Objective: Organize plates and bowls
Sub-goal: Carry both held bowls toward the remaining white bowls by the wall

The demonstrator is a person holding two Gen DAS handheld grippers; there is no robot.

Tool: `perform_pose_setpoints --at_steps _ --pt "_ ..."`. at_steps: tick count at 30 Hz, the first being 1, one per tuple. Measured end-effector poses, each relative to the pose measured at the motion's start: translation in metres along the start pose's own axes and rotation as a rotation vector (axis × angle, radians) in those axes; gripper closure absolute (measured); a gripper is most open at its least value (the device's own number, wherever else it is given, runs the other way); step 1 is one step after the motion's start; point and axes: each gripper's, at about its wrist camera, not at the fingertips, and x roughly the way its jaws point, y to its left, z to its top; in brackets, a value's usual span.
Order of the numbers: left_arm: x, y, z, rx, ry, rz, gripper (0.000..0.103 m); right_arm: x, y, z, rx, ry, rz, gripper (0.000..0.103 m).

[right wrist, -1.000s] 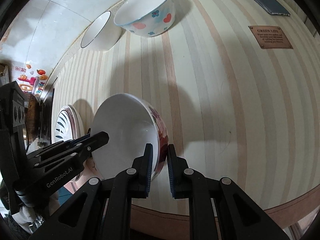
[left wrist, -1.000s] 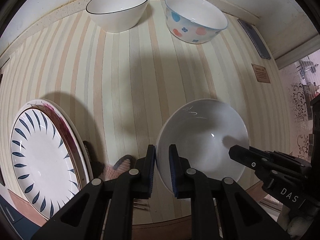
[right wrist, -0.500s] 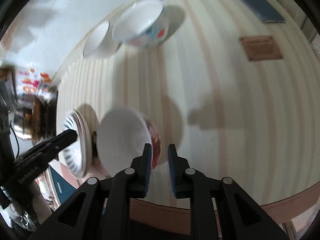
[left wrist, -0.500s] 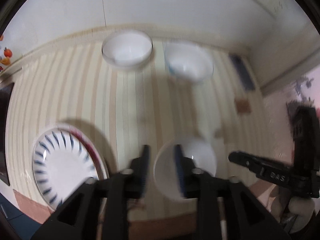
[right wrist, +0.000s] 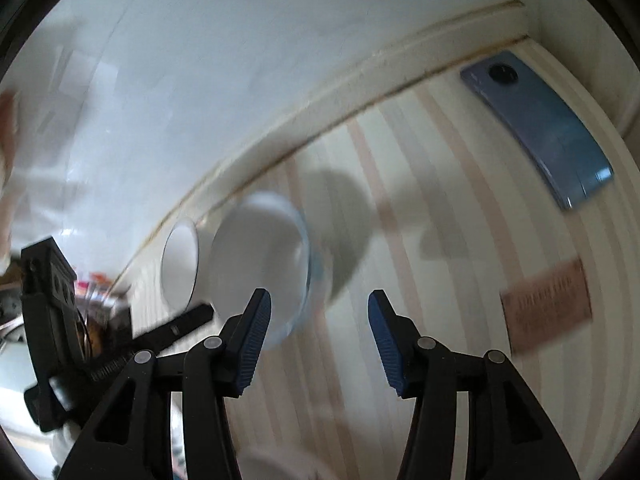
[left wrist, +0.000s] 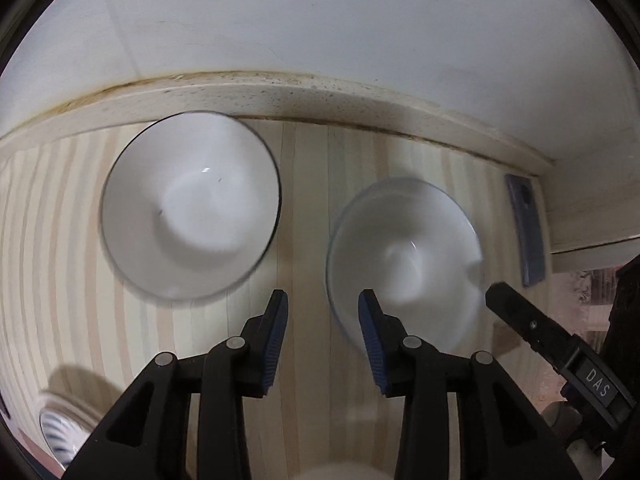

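Both claws hang empty over the striped counter. On the left claw (left wrist: pixel 323 312) the jaws stand partly apart with only bare counter between the blue pads; they have just been opening. The right claw (right wrist: pixel 319 312) gapes wider, and its jaws too have just been opening, with nothing but the striped counter (right wrist: pixel 420 208) between them.

From the left wrist view, two bowls sit near the back edge where the counter meets the white wall (left wrist: pixel 320 20). A white bowl with a thin dark rim (left wrist: pixel 190 212) stands to the left, close to the raised ledge. Just beside it on the right, with a strip of counter between, stands a second bowl with a pale blue rim (left wrist: pixel 404 256); the left claw's right pad overlaps its near edge in the picture, though whether it touches I cannot tell. The right claw's black finger reaches in from the lower right, near that bowl.

A patterned plate with dark blue strokes (left wrist: pixel 60 432) shows at the lower left corner, well apart from the bowls.

A blue-grey phone (right wrist: pixel 540 128) lies face down by the far corner, and a brown card (right wrist: pixel 546 308) lies on the counter nearer the right claw. Both views are blurred.
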Motion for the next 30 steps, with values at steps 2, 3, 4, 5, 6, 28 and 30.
perform_pose_setpoints --at_steps 2,3,4,5,6,28,30 --pt "0.008 0.000 0.006 0.008 0.007 0.002 0.075 0.014 0.000 0.008 0.005 0.003 -0.008 0.052" --pt "0.009 -0.002 0.009 0.010 0.005 -0.006 0.081 0.021 0.000 0.010 0.004 0.014 -0.010 0.060" --pt "0.010 -0.006 0.009 0.015 0.008 -0.012 0.088 0.026 0.000 0.012 0.003 0.019 -0.002 0.068" --pt "0.012 -0.008 0.009 0.022 0.009 -0.013 0.091 0.031 0.002 0.012 -0.009 0.021 0.018 0.077" --pt "0.013 -0.010 0.010 0.026 0.002 -0.013 0.092 0.032 0.004 0.011 -0.025 0.018 0.021 0.084" --pt "-0.074 -0.017 -0.070 0.081 -0.072 -0.050 0.092 -0.063 0.044 -0.070 -0.200 -0.037 -0.050 0.091" --pt "-0.085 -0.016 -0.087 0.087 -0.069 -0.052 0.092 -0.075 0.046 -0.086 -0.202 -0.028 -0.046 0.091"
